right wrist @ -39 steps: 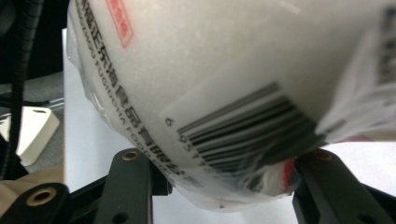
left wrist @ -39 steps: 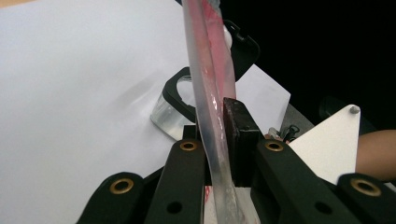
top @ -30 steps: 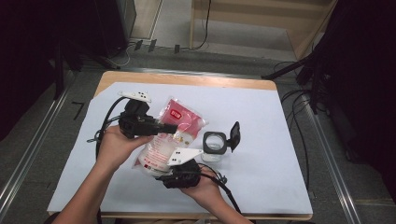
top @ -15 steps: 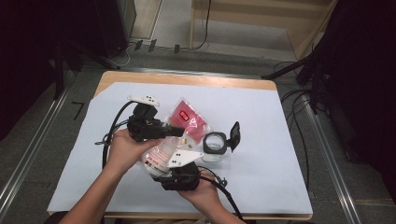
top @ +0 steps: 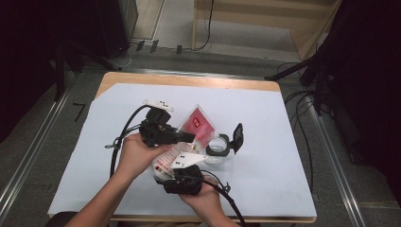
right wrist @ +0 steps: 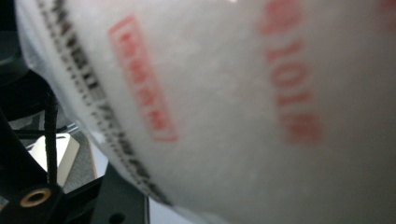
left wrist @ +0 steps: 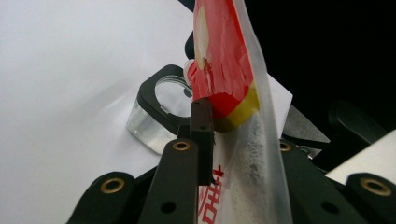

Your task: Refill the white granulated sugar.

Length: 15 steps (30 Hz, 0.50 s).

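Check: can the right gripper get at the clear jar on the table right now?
Probably not. The right gripper seems shut on the bag, which the left gripper also pinches, and the bag hangs between it and the jar.

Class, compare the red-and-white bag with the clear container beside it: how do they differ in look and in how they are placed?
The bag is soft plastic printed red and white; the container is rigid and clear with a black rim. The bag is held up between the left tongs and right tongs; the container rests on the white table cover, its black lid flipped open. Both are partly see-through.
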Tool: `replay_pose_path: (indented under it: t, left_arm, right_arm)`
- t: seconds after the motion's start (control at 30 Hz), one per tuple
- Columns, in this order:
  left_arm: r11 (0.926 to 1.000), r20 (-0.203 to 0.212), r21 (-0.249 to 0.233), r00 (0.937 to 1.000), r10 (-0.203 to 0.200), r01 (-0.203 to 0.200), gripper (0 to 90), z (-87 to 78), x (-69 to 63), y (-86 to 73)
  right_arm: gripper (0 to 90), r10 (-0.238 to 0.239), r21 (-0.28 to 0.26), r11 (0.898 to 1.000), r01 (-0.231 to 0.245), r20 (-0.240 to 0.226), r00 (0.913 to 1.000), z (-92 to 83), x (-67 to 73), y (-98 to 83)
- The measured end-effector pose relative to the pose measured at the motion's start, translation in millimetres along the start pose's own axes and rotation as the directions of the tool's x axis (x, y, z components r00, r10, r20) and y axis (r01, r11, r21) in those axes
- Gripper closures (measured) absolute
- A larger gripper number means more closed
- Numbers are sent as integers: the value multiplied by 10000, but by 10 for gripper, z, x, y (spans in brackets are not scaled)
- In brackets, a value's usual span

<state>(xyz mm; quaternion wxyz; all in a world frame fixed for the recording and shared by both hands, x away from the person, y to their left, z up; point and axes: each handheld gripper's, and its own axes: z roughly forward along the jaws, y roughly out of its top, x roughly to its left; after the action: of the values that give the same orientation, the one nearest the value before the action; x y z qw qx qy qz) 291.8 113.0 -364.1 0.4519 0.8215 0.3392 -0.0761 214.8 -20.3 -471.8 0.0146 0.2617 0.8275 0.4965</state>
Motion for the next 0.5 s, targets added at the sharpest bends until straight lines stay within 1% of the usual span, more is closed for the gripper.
replay_pose_path:
  t: [0.03, 0.07, 0.13, 0.17, 0.2, 0.23, 0.27, 0.3, 0.33, 0.4, 0.43, 0.47, 0.5]
  left_arm:
    - [10000, 23, 42, 10000, -13, 12, 802, 8, 7, 0]
    - [9999, 83, 54, 9999, -117, 117, 791, 16, 11, -2]
    - [9998, 224, 11, 9996, -189, 189, 773, 29, 28, -6]
    - [9998, 207, 59, 9996, -215, 214, 755, 29, 29, -4]
    - [9997, 335, -7, 9991, -258, 259, 733, 28, 35, -3]
    - [9995, 408, -53, 9986, -324, 327, 698, 28, 36, -2]
    - [9992, 435, -140, 9984, -361, 367, 686, 32, 33, -5]
    - [9994, 401, -153, 9987, -301, 308, 686, 32, 32, -7]
    - [9996, 371, -106, 9989, -276, 281, 703, 31, 28, -7]
    - [9994, 393, -106, 9987, -314, 318, 717, 23, 28, -7]
    - [9995, 347, -58, 9989, -317, 319, 742, 10, 24, -5]
    - [9995, 320, -42, 9991, -296, 297, 799, 1, 26, -3]
    - [9995, 278, -38, 9991, -307, 308, 799, -6, 26, -5]
  right_arm:
    - [542, 33, 4, 10000, -33, -5, 10000, -1, -4, -6]
    - [547, 59, 15, 10000, -59, -24, 10000, -3, -7, -13]
    - [552, 233, -25, 9997, -234, -153, 9996, -3, -11, -25]
    - [555, 427, -77, 9990, -430, -297, 9986, -4, -20, -31]
    - [556, 570, -114, 9983, -575, -397, 9976, -5, -25, -34]
    - [559, 811, -192, 9964, -823, -571, 9951, -9, -42, -38]
    - [561, 1133, -305, 9928, -1156, -697, 9911, -21, -72, -43]
    - [561, 1133, -305, 9928, -1156, -697, 9911, -21, -72, -43]
    - [562, 1227, -334, 9916, -1252, -680, 9901, -27, -85, -44]
    - [563, 1218, -411, 9914, -1243, -602, 9907, -37, -109, -47]
    - [564, 1197, -419, 9916, -1221, -554, 9913, -47, -119, -51]
    - [563, 1227, -451, 9911, -1253, -559, 9909, -50, -132, -57]
    - [563, 1227, -451, 9911, -1253, -559, 9909, -50, -132, -57]
